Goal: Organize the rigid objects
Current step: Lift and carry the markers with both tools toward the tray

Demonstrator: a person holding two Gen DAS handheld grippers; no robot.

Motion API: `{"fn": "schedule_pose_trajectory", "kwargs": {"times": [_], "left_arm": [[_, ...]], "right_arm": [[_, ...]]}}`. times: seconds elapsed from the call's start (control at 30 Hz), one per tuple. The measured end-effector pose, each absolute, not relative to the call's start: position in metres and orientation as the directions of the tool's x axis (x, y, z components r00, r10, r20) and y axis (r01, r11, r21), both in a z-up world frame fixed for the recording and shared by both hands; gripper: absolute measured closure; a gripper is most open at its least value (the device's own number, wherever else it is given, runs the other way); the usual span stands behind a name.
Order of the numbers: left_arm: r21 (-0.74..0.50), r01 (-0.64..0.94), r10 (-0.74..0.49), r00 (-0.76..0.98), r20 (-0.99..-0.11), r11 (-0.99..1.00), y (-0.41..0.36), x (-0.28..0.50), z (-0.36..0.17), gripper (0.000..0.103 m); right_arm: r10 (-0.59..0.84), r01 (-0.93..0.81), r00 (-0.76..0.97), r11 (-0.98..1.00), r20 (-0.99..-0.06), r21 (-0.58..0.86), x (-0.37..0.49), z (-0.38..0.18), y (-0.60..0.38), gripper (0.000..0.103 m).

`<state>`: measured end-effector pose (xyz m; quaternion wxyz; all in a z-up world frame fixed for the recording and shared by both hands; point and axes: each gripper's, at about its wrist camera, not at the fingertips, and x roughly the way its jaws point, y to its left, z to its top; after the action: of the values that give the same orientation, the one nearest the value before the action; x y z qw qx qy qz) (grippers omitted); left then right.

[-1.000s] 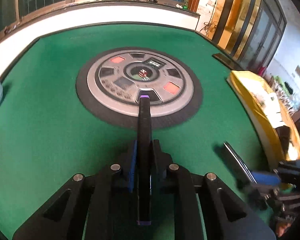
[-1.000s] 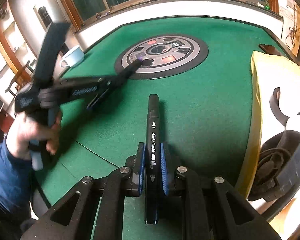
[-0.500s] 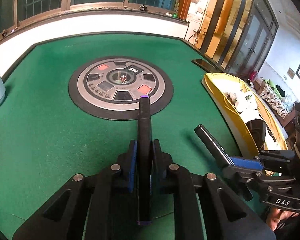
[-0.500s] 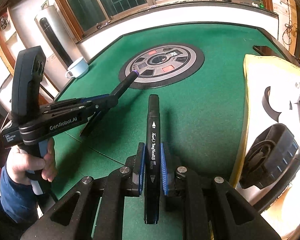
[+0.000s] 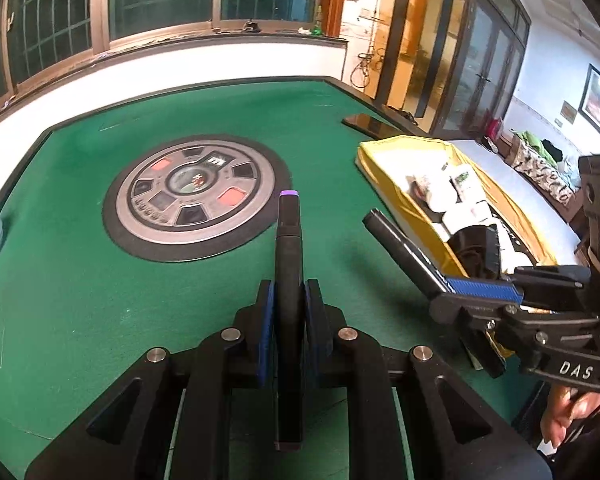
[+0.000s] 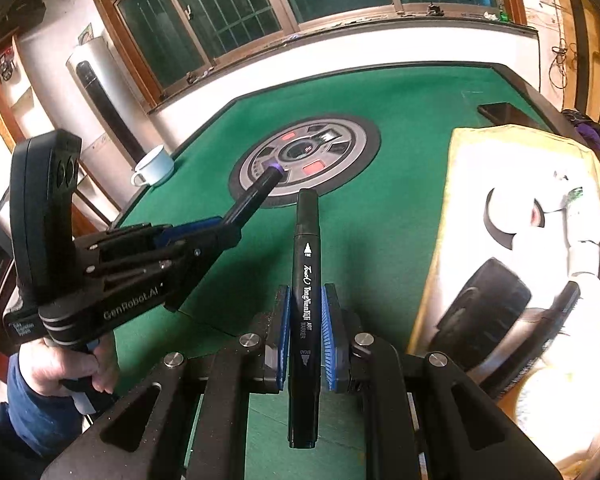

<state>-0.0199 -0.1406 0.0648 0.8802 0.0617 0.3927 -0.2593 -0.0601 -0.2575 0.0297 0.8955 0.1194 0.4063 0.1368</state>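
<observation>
My left gripper (image 5: 288, 292) is shut on a black marker with a purple end (image 5: 288, 240), held above the green table (image 5: 99, 300). My right gripper (image 6: 304, 300) is shut on a black art marker with white lettering (image 6: 306, 248). The right gripper and its marker show at the right of the left wrist view (image 5: 452, 284). The left gripper and its marker show at the left of the right wrist view (image 6: 223, 228). A yellow box (image 5: 404, 200) holding several objects stands at the table's right side, also in the right wrist view (image 6: 460, 168).
A round grey and black control panel (image 5: 195, 200) sits in the table's middle. A white mug (image 6: 155, 166) stands at the left edge. A dark phone (image 5: 366, 123) lies at the far right edge. A black roll (image 6: 484, 300) lies in the box.
Both grippers have risen and tilted up with their markers. The yellow box has come further into both views. The two grippers are closer together.
</observation>
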Motion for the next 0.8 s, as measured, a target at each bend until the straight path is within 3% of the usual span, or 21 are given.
{"fn": "schedule_pose_trajectory", "kwargs": {"times": [0.43,0.8], "left_arm": [[-0.109,0.602,-0.488,0.512,-0.707,0.791,-0.200,-0.034,0.089,0.091],[-0.176,0.713,-0.585,0.381,-0.715,0.679,-0.281,-0.051,0.084,0.091]], "right_arm": [[0.281,-0.053,0.711,0.935,-0.644,0.349,-0.088,0.053,-0.316,0.090],[0.118,0.144,0.755,0.930,-0.645,0.339,-0.107,0.056,-0.397,0.090]]}}
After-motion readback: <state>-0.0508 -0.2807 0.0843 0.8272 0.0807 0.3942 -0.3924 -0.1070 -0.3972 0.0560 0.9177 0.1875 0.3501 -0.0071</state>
